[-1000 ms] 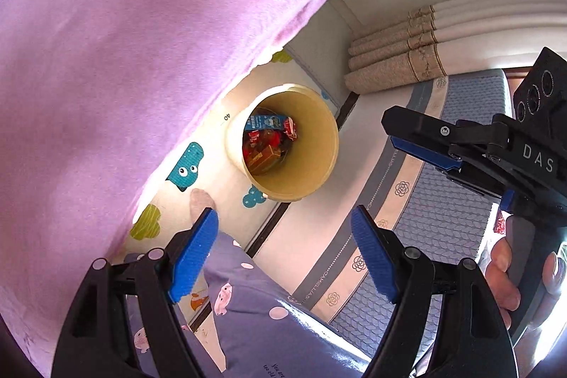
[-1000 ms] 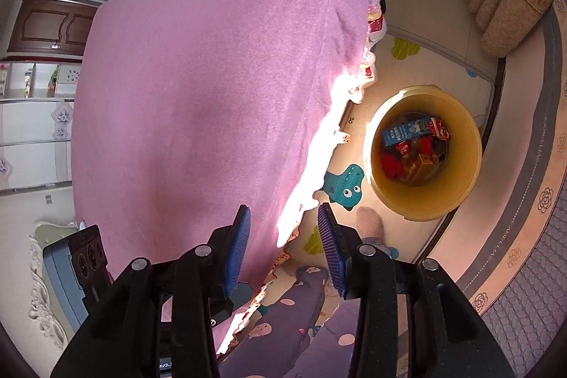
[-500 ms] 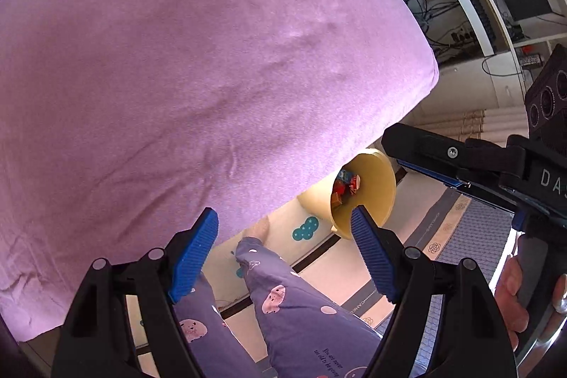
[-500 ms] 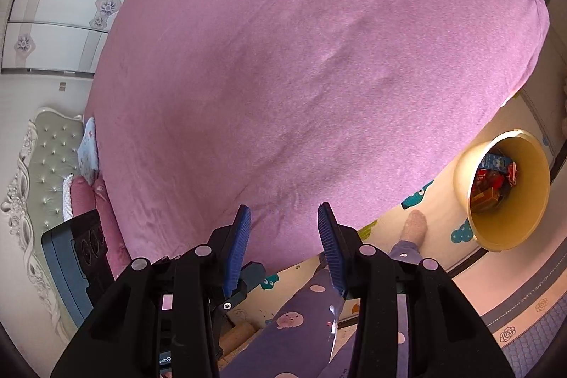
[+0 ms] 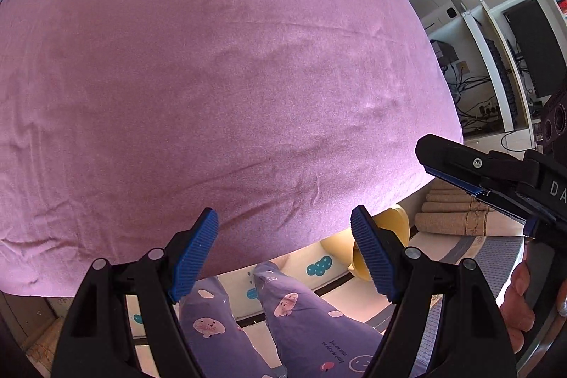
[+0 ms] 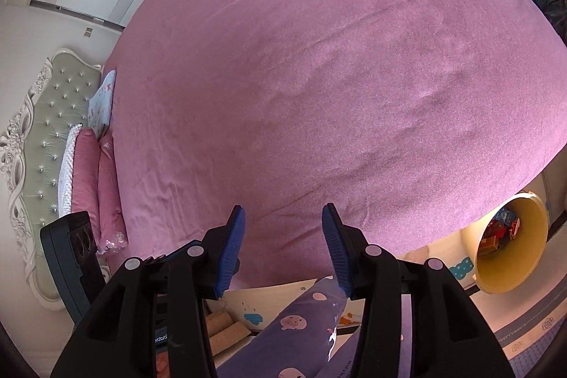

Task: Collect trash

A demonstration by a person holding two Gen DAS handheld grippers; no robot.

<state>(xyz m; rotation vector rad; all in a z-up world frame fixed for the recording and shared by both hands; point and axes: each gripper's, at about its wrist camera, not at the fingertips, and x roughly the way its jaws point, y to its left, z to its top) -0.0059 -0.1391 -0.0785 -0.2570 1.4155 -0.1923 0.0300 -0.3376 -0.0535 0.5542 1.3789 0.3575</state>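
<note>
A yellow trash bucket stands on the floor at the right foot of the bed, with red and blue wrappers inside; in the left wrist view only its rim shows behind the right finger. My left gripper is open and empty, held over the near edge of the pink bed. My right gripper is open and empty over the same bed edge; it also shows at the right of the left wrist view. No loose trash shows on the bed.
The person's legs in purple patterned trousers stand below the grippers on a cartoon play mat. Pillows and a padded headboard are at the left. Rolled mats, a grey rug and a desk with cables are at the right.
Both grippers have swung up and away from the bucket on the floor, so the pink bed top now fills both views. The bucket has slid to the lower right. Both stay open.
</note>
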